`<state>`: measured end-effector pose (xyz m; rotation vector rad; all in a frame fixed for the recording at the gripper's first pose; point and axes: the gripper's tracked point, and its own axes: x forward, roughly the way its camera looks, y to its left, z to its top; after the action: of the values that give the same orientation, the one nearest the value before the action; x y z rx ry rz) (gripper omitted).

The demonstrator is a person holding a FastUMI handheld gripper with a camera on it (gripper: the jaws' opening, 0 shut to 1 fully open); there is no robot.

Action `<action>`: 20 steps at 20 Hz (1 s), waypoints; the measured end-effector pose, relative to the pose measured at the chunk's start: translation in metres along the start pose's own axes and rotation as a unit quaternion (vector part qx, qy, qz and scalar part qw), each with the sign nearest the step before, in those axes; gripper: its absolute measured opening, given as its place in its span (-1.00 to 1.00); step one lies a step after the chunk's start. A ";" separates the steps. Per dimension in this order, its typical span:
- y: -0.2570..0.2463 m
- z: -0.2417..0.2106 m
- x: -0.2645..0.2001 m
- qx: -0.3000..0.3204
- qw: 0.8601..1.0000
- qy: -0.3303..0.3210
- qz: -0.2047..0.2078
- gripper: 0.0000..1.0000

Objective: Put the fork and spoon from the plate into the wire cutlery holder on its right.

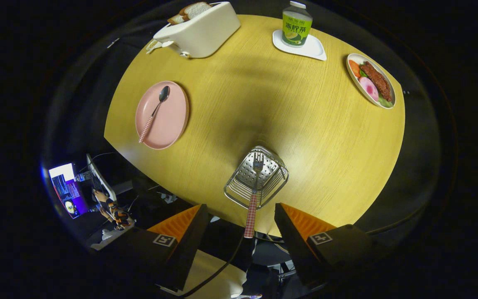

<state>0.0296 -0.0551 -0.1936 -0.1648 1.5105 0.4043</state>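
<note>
Wire cutlery holder [257, 176] at lower centre already has the fork [254, 191] standing in it; my tongs [241, 222] hang open and empty. The spoon [154, 111] lies on the pink plate [172, 120], upper left. I'd approach along its checked handle, pinch mid-handle, lift level.

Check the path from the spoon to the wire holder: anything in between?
Nothing visible. Spoon lies on the pink plate; bare tabletop runs to the wire cutlery holder, which holds the fork. Gripper fingers open, empty.
</note>
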 end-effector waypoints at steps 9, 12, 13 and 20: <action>0.036 0.002 -0.031 0.023 0.985 -0.169 -0.001 0.99; 0.047 0.010 -0.032 0.028 0.976 -0.214 -0.015 0.99; 0.055 0.013 -0.032 0.031 0.973 -0.228 -0.013 0.99; 0.134 0.039 0.001 0.022 0.958 -0.284 0.010 0.99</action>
<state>0.0185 0.0827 -0.1734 0.0054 0.9519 0.3928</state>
